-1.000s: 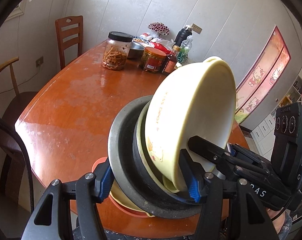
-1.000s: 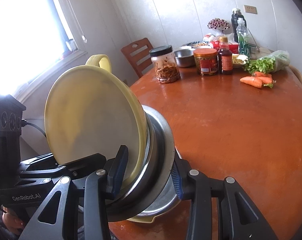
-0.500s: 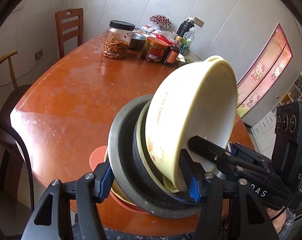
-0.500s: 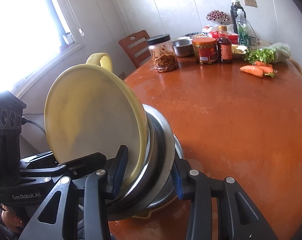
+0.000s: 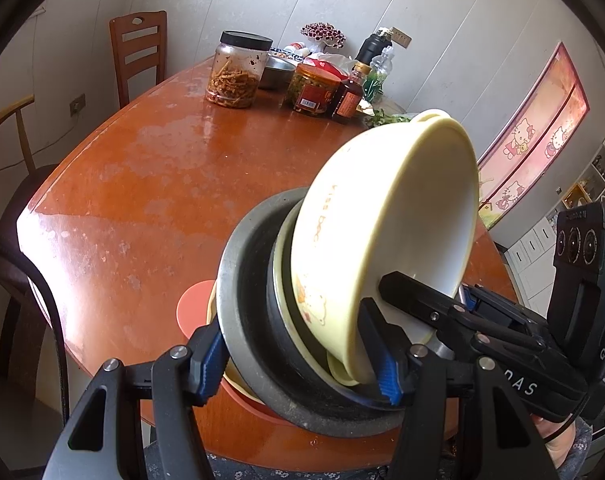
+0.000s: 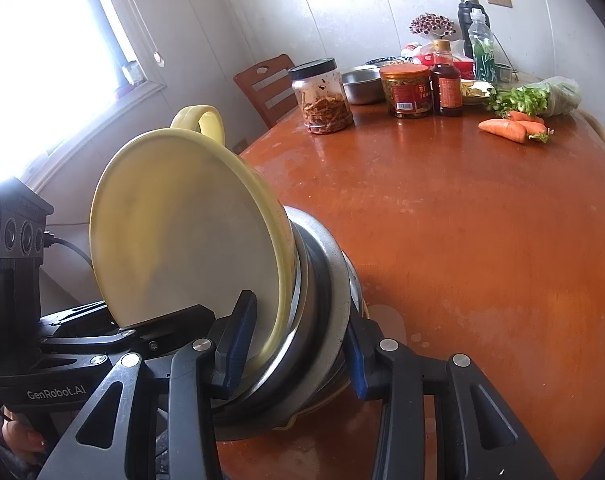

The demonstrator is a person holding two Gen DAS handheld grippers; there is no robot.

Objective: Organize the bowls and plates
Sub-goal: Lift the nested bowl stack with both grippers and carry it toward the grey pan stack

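Note:
A nested stack of bowls stands tilted on its edge over the near edge of the wooden table (image 5: 142,200). A cream plastic bowl (image 5: 382,220) with a handle lies innermost, inside a grey metal bowl (image 5: 242,300). An orange piece (image 5: 190,304) and a yellow rim show behind the metal bowl. My left gripper (image 5: 298,360) is shut across the stack's lower rim. My right gripper (image 6: 298,350) is shut across the rims of the cream bowl (image 6: 182,240) and the metal bowl (image 6: 326,292) from the other side. Each view also shows the other gripper reaching into the cream bowl.
At the table's far end stand a black-lidded jar (image 6: 322,96), a red-lidded jar (image 6: 406,92), a sauce bottle (image 6: 446,80), a steel bowl (image 6: 362,84) and drink bottles. Carrots (image 6: 506,128) and greens lie at the far right. A wooden chair (image 5: 138,52) stands behind the table.
Both grippers have sunk a little toward the table with the stack still between them. Neither grip has changed.

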